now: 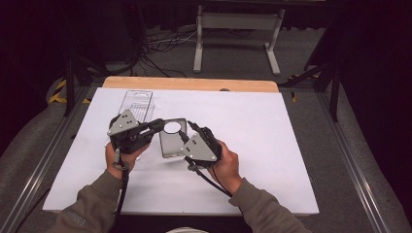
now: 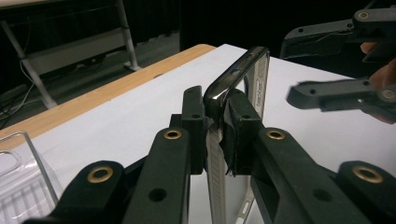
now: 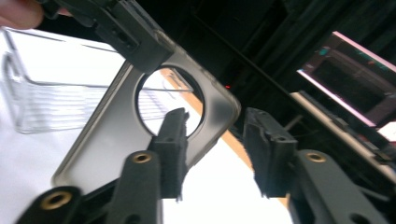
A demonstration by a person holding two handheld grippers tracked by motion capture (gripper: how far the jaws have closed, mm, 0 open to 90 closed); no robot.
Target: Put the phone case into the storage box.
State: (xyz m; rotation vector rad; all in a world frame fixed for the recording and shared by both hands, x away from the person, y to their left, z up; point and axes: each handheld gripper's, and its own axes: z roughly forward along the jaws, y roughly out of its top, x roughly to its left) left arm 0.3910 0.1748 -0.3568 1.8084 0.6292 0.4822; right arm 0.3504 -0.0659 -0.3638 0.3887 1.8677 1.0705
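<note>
Smoky translucent phone case, round cutout, held tilted above table.

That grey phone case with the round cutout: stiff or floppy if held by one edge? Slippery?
The phone case looks thin-walled and hollow, so probably light. It keeps its shape while the left gripper clamps only its edge, so likely fairly stiff, perhaps a little flexible. Its rim looks glossy, so it might slip in a loose grip.

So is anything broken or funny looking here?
Nothing looks broken. The grey phone case is held up off the white table, pinched by the left gripper at its edge. The right gripper has its jaws open beside a corner. A clear tray lies flat behind.
</note>
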